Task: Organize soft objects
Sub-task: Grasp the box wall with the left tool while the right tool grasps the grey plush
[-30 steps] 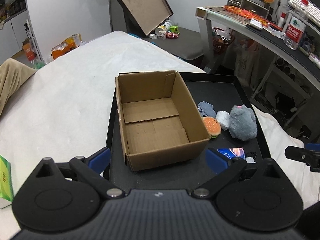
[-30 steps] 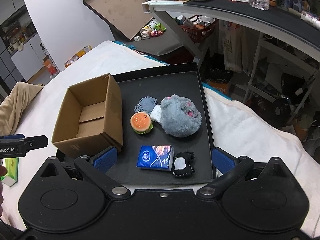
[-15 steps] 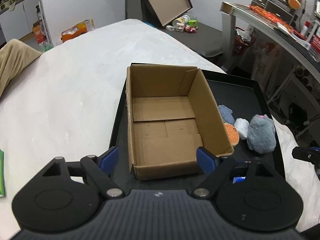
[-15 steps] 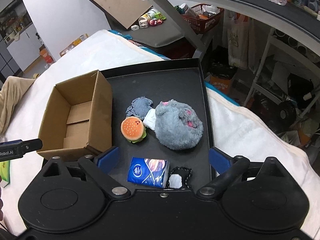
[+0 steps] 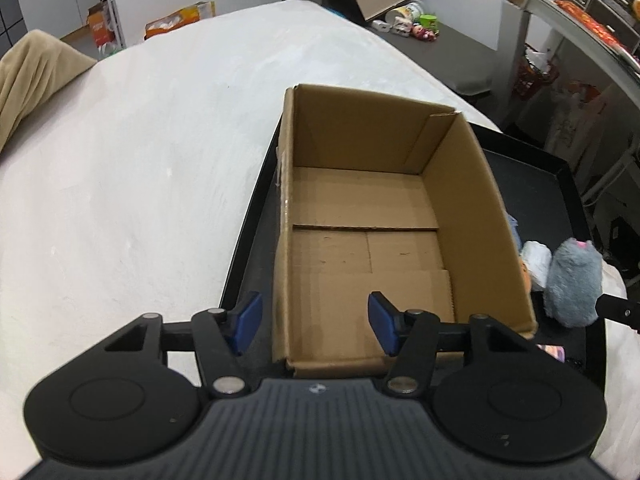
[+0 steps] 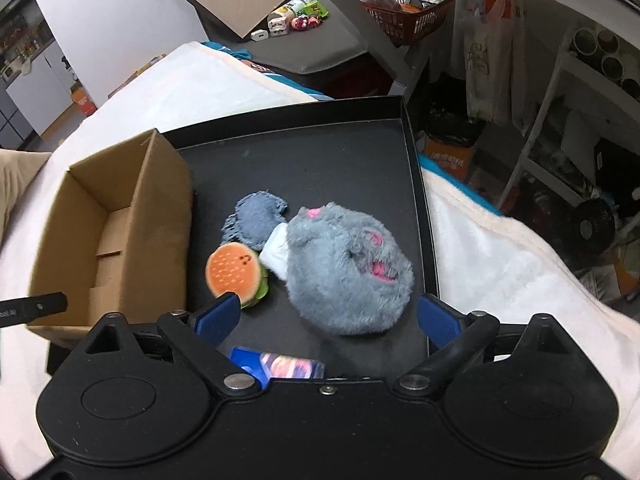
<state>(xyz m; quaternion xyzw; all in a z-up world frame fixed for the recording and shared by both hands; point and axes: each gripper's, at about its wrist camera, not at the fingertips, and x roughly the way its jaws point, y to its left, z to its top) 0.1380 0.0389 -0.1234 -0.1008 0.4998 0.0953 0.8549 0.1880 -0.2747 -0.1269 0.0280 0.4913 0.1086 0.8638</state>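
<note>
Black tray [image 6: 412, 184]; arm marked "Robot.AI".

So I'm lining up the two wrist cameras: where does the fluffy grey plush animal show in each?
Left wrist view: the fluffy grey plush animal sits at the far right edge, past the box's right wall.
Right wrist view: it lies just right of centre, between the open right tool's fingers.
Shared landmark: the open brown cardboard box, left of the plush.

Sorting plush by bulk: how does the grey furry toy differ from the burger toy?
The grey furry toy is far bulkier than the burger toy. It is shaggy grey with pink marks; the burger toy is smooth orange with a green edge. The burger toy lies nearer the cardboard box. Both rest on the black tray.
</note>
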